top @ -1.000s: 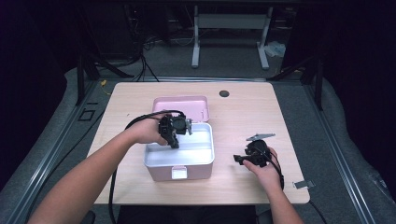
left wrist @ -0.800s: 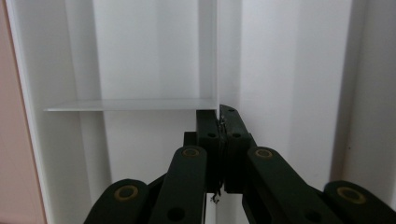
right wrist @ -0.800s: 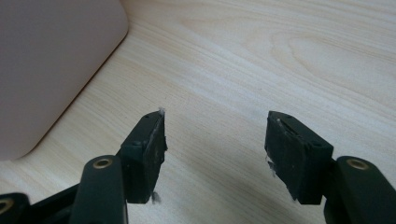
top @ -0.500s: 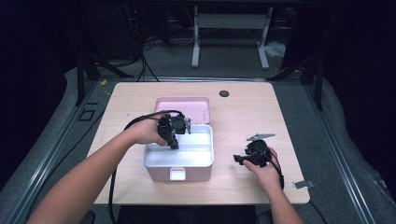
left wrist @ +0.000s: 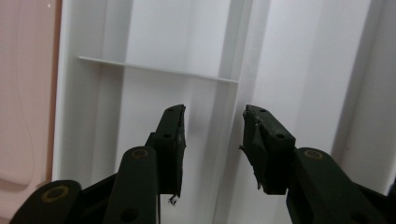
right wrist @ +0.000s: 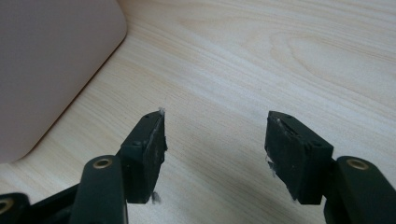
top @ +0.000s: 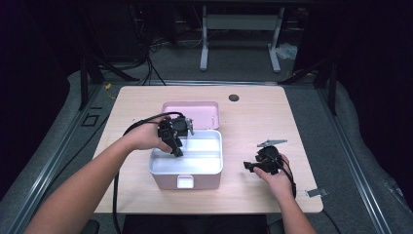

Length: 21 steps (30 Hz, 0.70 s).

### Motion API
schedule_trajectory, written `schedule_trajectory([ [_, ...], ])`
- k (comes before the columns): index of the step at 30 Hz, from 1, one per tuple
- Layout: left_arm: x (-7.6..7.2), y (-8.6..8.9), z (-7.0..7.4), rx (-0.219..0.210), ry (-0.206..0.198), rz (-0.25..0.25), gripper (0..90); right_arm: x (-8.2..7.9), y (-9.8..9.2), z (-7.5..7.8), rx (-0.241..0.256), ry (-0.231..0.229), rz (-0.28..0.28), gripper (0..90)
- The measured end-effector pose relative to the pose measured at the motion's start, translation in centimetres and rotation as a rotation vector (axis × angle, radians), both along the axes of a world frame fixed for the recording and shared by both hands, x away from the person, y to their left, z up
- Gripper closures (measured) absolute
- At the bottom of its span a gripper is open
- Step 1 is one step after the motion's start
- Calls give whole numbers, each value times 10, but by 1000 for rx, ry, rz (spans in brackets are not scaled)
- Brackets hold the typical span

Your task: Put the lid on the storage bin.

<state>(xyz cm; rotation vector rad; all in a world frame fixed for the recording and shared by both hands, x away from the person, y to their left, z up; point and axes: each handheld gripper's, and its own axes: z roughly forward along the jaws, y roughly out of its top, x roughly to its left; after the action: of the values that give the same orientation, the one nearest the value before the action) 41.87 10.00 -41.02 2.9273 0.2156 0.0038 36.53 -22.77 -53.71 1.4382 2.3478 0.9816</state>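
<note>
Over the left half of the bench (top: 292, 117), our left gripper (left wrist: 212, 140) hangs inside the white box (top: 187, 168), fingers parted and empty astride a thin partition that runs lengthwise ahead. Right of the box, our right gripper (right wrist: 215, 154) rests open and empty, farther from it.

My left gripper (top: 174, 141) and right gripper (top: 254, 165) are matte black, each with two blocky jaws on arms pinned by brass-ringed rivets. A black cable (top: 141, 124) loops from the left; a grey three-cornered plate (top: 271, 143) tops the right. My forearms are bare.
</note>
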Motion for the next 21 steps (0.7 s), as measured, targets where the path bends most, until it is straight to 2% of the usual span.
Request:
schedule_trajectory([
  [1,-1,4,4,-21,1,13,559,0,0,0,0,0,-1,376],
  [5,-3,12,9,-34,-8,18,549,0,0,0,-3,-1,-3,376],
  [6,-3,17,11,-46,-12,34,550,0,-1,0,-4,-1,-2,376],
  [12,-3,31,16,-54,-23,56,553,0,0,0,-2,2,-1,376],
  [21,-11,55,24,-101,-43,115,609,1,2,1,-3,-2,-2,369],
])
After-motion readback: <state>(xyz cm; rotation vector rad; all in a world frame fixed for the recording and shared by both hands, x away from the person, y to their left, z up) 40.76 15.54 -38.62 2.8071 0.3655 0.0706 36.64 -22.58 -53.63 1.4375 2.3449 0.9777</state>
